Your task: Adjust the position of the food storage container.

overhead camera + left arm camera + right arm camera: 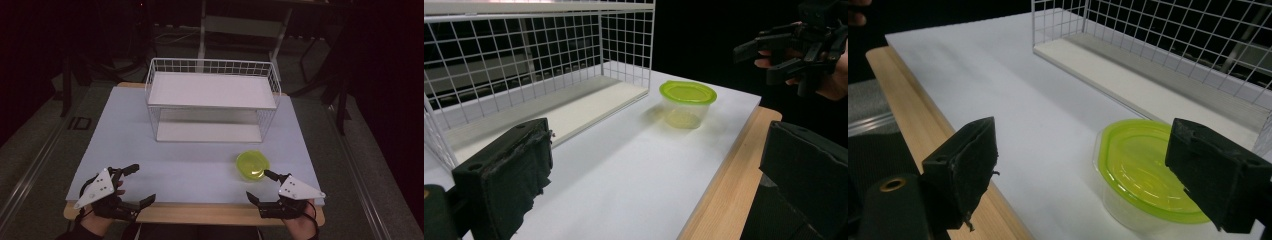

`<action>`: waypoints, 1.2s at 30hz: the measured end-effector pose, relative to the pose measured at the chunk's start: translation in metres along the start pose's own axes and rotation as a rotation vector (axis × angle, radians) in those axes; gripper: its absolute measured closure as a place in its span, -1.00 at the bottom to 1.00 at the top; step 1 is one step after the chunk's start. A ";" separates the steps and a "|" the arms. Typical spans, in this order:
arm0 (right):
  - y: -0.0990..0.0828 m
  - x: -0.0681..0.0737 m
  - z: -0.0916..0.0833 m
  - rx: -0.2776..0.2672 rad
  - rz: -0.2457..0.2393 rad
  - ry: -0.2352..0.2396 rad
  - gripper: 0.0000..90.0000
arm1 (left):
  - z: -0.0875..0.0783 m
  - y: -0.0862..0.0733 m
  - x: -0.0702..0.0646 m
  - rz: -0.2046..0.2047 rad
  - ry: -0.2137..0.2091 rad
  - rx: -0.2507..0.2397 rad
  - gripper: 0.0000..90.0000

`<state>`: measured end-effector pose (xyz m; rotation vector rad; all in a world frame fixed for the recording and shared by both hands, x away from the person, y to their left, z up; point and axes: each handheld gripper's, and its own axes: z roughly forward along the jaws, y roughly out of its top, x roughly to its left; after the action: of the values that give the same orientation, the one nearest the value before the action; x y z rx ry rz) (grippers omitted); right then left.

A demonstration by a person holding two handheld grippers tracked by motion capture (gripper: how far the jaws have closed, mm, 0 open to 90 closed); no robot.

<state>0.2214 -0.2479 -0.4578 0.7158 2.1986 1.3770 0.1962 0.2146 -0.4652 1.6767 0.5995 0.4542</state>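
Jaws on both grippers stand wide apart, and nothing is between them. The left gripper (134, 185) hangs over the near left edge of the counter (125, 130), held in a hand (102, 210). The right gripper (260, 186) hangs over the near right edge, held in the other hand (300, 222).

A small clear tub (252, 164) with a green lid (1143, 167) sits on the counter, near the right side. It is shut and stands flat. It is just past the far jaw of the right gripper, close to it but not touching. In the right gripper view the tub sits low between the two black jaws, nearer to the right one.

Behind the tub, farther back in the middle of the counter, stands a white wire shelf (212, 100). It has a top board and a low board, and both are bare. The tub is near the shelf's right front corner, a little apart from it.

The counter has a white top and a wooden strip (200, 214) along the near edge.
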 end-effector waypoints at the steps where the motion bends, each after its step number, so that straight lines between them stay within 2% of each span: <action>1: 0.001 0.001 0.000 0.000 -0.002 0.013 -0.71 | 0.000 0.000 0.000 0.006 0.001 -0.003 -0.97; 3: 0.002 0.003 -0.001 -0.003 -0.010 0.011 -0.71 | 0.000 0.000 -0.001 0.007 -0.003 -0.009 -0.97; 5: 0.009 0.007 -0.003 -0.030 -0.021 0.040 -0.70 | -0.001 0.001 -0.002 0.011 -0.002 -0.013 -0.97; 8: 0.017 0.012 -0.006 -0.043 -0.043 0.048 -0.70 | -0.001 0.001 -0.002 0.013 0.004 -0.008 -0.97; 11: 0.035 0.018 -0.012 -0.062 -0.096 0.053 -0.70 | 0.000 0.000 -0.001 0.011 0.009 -0.007 -0.97; 14: 0.047 0.015 -0.016 -0.080 -0.109 0.022 -0.69 | -0.001 0.000 0.000 0.005 0.012 -0.011 -0.97; 17: 0.050 0.012 -0.016 -0.082 -0.091 0.033 -0.69 | -0.001 0.000 0.000 -0.001 0.013 -0.013 -0.97; 19: 0.059 -0.001 -0.015 -0.078 -0.102 0.010 -0.69 | -0.001 0.000 0.001 -0.004 0.011 -0.012 -0.97; 21: 0.062 -0.010 -0.013 -0.080 -0.061 0.000 -0.71 | 0.000 -0.001 0.001 -0.004 0.010 -0.010 -0.97; 22: 0.062 -0.010 -0.013 -0.080 -0.061 0.000 -0.71 | 0.000 -0.001 0.001 -0.004 0.010 -0.010 -0.97; 23: 0.062 -0.016 -0.012 -0.078 -0.047 -0.011 -0.71 | 0.000 -0.001 0.001 -0.005 0.007 -0.013 -0.97; 24: 0.062 -0.030 -0.007 -0.068 0.008 -0.026 -0.70 | 0.000 -0.001 0.001 -0.005 0.006 -0.011 -0.97; 25: 0.061 -0.035 -0.005 -0.059 0.025 -0.042 -0.70 | 0.000 -0.001 0.001 -0.004 0.006 -0.010 -0.97; 28: 0.057 -0.052 0.000 -0.051 0.062 -0.074 -0.70 | 0.000 -0.001 0.001 -0.006 0.002 -0.009 -0.97; 29: 0.057 -0.052 0.000 -0.051 0.062 -0.074 -0.70 | 0.000 -0.001 0.001 -0.006 0.000 -0.007 -0.97; 30: 0.052 -0.067 0.005 -0.039 0.112 -0.074 -0.70 | 0.001 -0.001 0.001 -0.010 -0.003 0.000 -0.97; 33: 0.044 -0.078 0.011 -0.011 0.119 -0.123 -0.71 | 0.001 -0.002 0.001 -0.015 -0.006 -0.001 -0.97; 36: 0.035 -0.086 0.015 0.005 0.159 -0.129 -0.70 | 0.001 -0.002 0.001 -0.017 -0.007 0.000 -0.97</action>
<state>0.3034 -0.2795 -0.4237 0.9721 2.0830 1.3603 0.1979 0.2148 -0.4670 1.6717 0.6084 0.4359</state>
